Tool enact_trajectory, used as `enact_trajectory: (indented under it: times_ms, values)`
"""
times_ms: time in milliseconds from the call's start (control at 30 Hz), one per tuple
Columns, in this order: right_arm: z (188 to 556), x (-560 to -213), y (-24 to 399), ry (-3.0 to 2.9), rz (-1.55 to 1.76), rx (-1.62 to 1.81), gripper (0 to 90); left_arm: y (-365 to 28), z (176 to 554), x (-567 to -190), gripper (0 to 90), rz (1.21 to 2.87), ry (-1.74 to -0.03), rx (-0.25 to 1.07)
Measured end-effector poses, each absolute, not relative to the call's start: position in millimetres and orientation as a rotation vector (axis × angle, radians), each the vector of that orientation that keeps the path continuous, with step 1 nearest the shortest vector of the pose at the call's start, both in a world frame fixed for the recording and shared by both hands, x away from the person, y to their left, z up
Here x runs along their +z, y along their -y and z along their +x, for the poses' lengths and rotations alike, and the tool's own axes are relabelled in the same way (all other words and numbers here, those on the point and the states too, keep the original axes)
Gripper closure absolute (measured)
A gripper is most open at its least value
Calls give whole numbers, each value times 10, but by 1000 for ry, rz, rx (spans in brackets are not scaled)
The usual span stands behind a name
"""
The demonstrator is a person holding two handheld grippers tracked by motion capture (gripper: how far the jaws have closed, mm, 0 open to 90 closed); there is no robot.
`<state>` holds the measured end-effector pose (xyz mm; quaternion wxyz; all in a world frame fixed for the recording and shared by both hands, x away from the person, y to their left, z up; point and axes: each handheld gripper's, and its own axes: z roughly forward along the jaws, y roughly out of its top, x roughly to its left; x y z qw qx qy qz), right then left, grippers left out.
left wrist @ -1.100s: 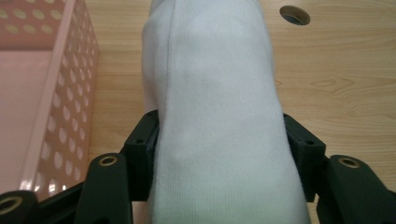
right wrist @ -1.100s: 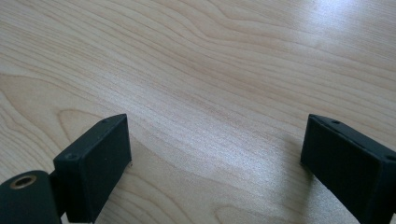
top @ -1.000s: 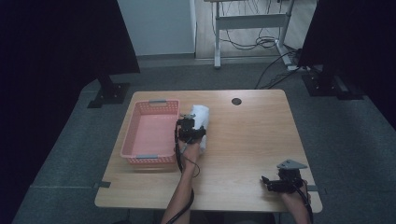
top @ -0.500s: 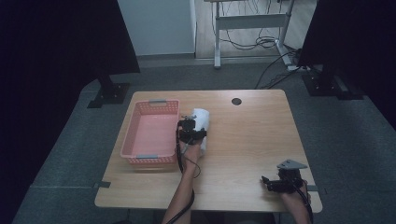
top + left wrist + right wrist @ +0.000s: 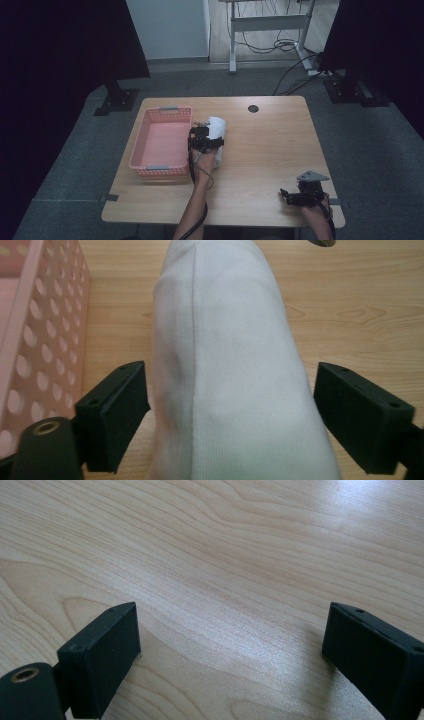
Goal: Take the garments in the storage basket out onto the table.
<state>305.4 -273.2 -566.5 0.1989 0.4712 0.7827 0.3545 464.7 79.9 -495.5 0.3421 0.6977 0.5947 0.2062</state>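
A white folded cloth (image 5: 217,127) lies on the wooden table (image 5: 265,150), just right of a pink perforated basket (image 5: 137,145). My left gripper (image 5: 202,141) sits over the cloth's near part. In the left gripper view the cloth (image 5: 225,330) runs up between the jaws. The left gripper (image 5: 230,390) is open, one jaw on each side of the cloth, with a small gap on the right. My right gripper (image 5: 292,196) rests near the table's front right corner. In its own view the right gripper (image 5: 225,630) is open over bare wood.
The basket wall (image 5: 45,330) stands close to the left jaw. A dark round grommet (image 5: 253,108) sits at the table's back middle. Dark screens and a desk frame (image 5: 265,22) stand on the floor beyond the table.
The left gripper has shifted only slightly over the cloth. The right gripper has stayed where it was.
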Motion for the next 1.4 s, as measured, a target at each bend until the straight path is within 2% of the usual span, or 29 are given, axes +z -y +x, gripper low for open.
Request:
enact_trajectory:
  times_ms: [333,1400]
  values:
    - [3053,-5666,2729,-2189,1315,988,79,-786,4623,-4887,75,1825,-1528,566]
    - [3051,-5666,2719,-2190,1313,978,79,-922,4424,-4564,80,1818,-1425,634]
